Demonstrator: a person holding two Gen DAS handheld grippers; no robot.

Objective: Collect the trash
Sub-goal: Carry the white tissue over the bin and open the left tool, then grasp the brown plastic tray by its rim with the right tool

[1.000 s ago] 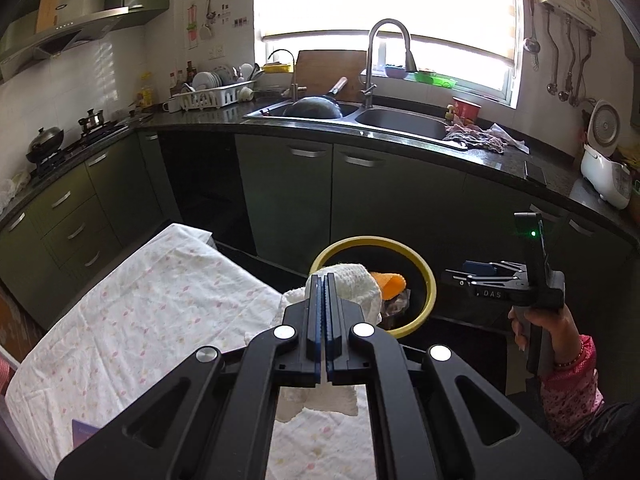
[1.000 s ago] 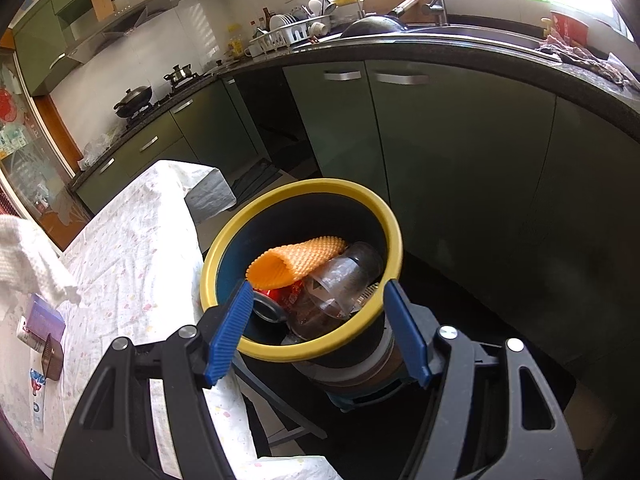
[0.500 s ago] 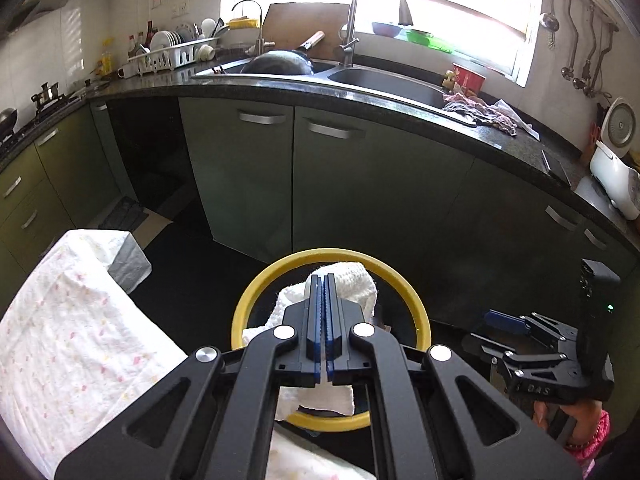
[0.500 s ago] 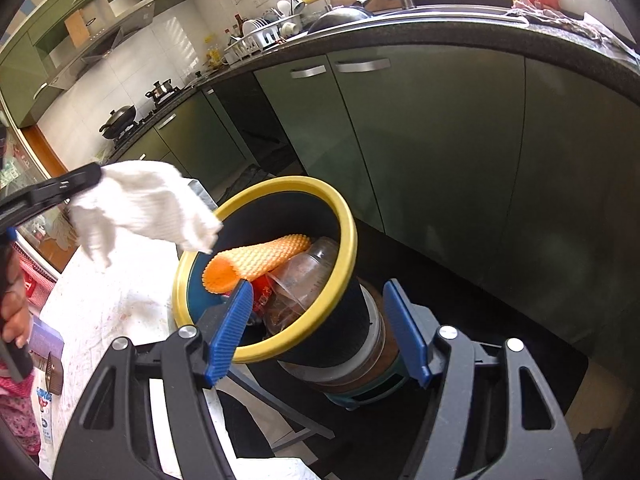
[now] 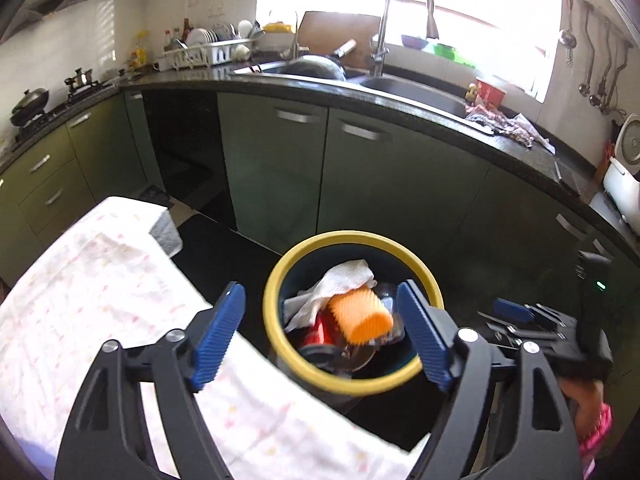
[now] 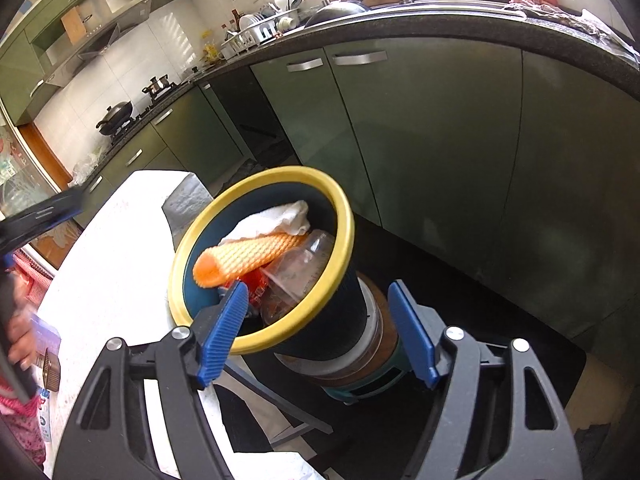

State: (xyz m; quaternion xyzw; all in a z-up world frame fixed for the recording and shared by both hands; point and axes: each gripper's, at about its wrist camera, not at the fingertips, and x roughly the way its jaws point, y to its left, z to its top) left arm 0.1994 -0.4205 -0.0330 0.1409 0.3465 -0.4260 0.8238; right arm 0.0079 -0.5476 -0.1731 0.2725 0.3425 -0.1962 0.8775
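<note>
A dark bin with a yellow rim [image 5: 352, 236] [image 6: 344, 216] stands off the table's corner. A white paper towel [image 5: 344, 278] [image 6: 272, 220] lies loose in it, on an orange foam net [image 5: 360, 318] [image 6: 248, 258], a clear plastic bottle [image 6: 304, 268] and red wrappers. My left gripper [image 5: 319, 286] hangs just above the bin, its jaws opening wide with nothing between the pads. It shows blurred at the left edge of the right wrist view [image 6: 40, 216]. My right gripper [image 6: 317, 286] [image 5: 500, 314] hovers to the bin's right, its jaws opening a little, touching nothing.
The bin rests on a round teal and brown stand [image 6: 360, 372]. The table with a white patterned cloth [image 5: 100, 288] [image 6: 112, 264] carries small packets [image 6: 48, 364] near its left edge. Green cabinets [image 5: 280, 168] and a dark counter with a sink [image 5: 408, 84] curve behind. The floor is dark.
My left gripper came down over the bin and opened. The white paper towel it held now lies inside the bin. The right gripper has hardly moved.
</note>
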